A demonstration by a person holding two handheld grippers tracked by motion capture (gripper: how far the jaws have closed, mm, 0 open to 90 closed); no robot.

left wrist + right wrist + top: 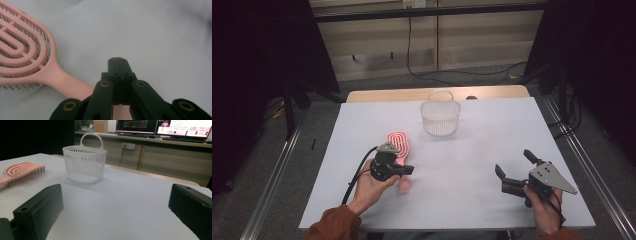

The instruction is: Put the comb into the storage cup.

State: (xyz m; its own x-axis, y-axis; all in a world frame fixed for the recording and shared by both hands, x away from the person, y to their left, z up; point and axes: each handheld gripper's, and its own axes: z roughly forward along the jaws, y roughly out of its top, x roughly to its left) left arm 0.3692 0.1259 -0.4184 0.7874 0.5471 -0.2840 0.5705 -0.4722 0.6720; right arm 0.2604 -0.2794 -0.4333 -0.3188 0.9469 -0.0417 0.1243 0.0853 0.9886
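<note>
A white counter (492,150) carries everything; monitors (162,126) glow at twelve o'clock, a cable (447,74) crossing the floor.

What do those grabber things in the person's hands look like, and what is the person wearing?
Both are black. The left gripper has a black cable trailing back past the wrist, and brass-coloured rivets show on its arms. The right gripper carries a grey three-cornered plate on top, and its fingers are blocky and black. The sleeves are rust-brown.

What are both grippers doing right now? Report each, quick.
Left gripper: jaws closed together with nothing between the tips; the pink hairbrush lies beside them on the table.
Right gripper: jaws wide open, holding nothing, facing the white basket.
</note>
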